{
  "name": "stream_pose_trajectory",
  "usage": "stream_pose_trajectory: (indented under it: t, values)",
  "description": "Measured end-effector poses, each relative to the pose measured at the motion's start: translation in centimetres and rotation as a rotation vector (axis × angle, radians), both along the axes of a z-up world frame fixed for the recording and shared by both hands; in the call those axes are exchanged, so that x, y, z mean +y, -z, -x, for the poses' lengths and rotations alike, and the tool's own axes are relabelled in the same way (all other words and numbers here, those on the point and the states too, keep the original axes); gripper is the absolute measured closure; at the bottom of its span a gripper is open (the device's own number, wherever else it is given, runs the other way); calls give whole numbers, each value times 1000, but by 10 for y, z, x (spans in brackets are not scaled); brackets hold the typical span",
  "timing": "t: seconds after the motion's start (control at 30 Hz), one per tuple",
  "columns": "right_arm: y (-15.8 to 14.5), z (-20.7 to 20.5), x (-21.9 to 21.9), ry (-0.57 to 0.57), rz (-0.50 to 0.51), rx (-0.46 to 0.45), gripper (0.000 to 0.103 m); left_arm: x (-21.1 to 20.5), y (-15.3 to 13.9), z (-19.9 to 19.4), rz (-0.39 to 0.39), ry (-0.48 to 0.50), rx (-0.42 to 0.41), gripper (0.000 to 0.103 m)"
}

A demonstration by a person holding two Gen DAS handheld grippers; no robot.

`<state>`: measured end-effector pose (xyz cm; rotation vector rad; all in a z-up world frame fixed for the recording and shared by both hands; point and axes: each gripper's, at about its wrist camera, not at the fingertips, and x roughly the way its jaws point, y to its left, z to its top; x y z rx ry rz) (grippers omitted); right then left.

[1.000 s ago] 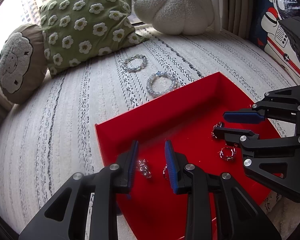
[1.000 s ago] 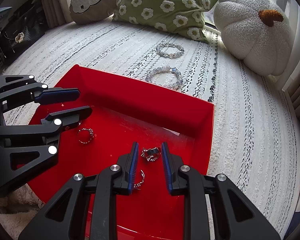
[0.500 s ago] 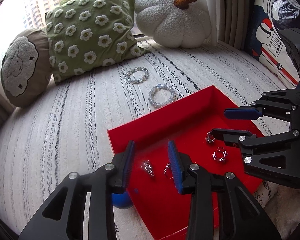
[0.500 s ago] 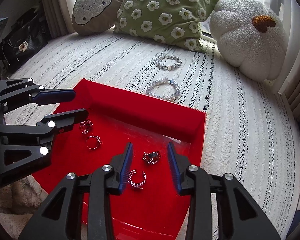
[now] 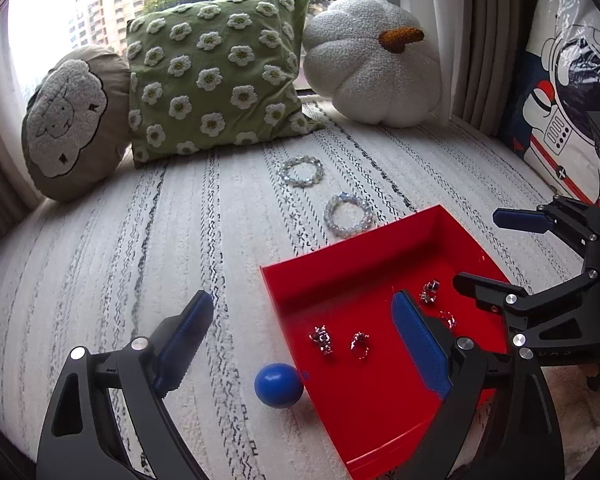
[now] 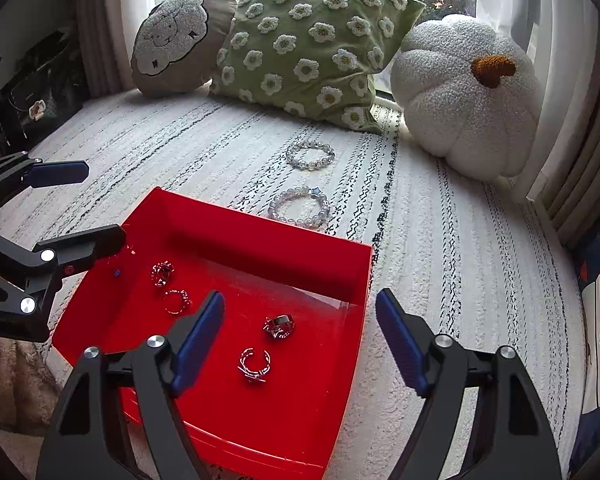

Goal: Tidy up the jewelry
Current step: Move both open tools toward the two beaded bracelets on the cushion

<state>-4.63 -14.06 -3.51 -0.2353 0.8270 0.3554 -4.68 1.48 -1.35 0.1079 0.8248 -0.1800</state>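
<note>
Rings (image 6: 254, 364) (four) inside red tray (image 6: 260, 236), left tongs (image 5: 304, 336) and right tongs (image 6: 300, 336) both released.

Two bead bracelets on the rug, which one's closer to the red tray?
The bracelet with the dark star bead, lying just beyond the far wall of the red tray. The other bracelet lies farther back, near the green flower pillow.

Glossy red plastic tray (image 6: 256, 236) holds shiny metal rings (image 6: 254, 364) on nubby woven cloth (image 6: 420, 240).

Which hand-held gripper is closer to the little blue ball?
Left. The left hand-held gripper is open right above the blue ball; the right hand-held gripper hovers across the red tray.
</note>
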Motion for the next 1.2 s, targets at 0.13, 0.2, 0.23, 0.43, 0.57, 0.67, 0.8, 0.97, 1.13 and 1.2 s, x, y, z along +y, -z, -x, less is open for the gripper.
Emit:
stream_pose_trajectory:
  t: [0.13,0.2,0.23,0.43,0.57,0.67,0.8,0.97,1.13,1.2]
  values:
    - [-4,0,-3,8,-22,-4,14,7,3,-4,45,-14,35,16]
    - [-4,0,-4,11,-23,-4,14,7,2,-3,42,-17,27,16]
    - [-4,1,-4,14,-23,-5,14,6,1,-2,38,-18,20,16]
    - [-6,0,-7,27,-39,-15,14,5,-3,-1,16,-27,-11,16]
    - [-13,-9,-11,46,-64,-13,14,7,-8,-13,-5,-25,-6,16]
    - [-17,-25,-9,50,-55,0,14,14,-15,-32,-27,-45,-14,16]
    - [-22,-54,-5,48,-34,20,14,29,-18,-71,-19,-63,20,16]
    - [-20,-96,7,36,19,38,14,41,-9,-133,-13,-71,78,16]
    - [-6,-138,14,38,73,52,14,40,14,-191,-12,-64,128,16]
    - [2,-152,16,31,90,62,15,38,22,-209,-13,-56,128,16]
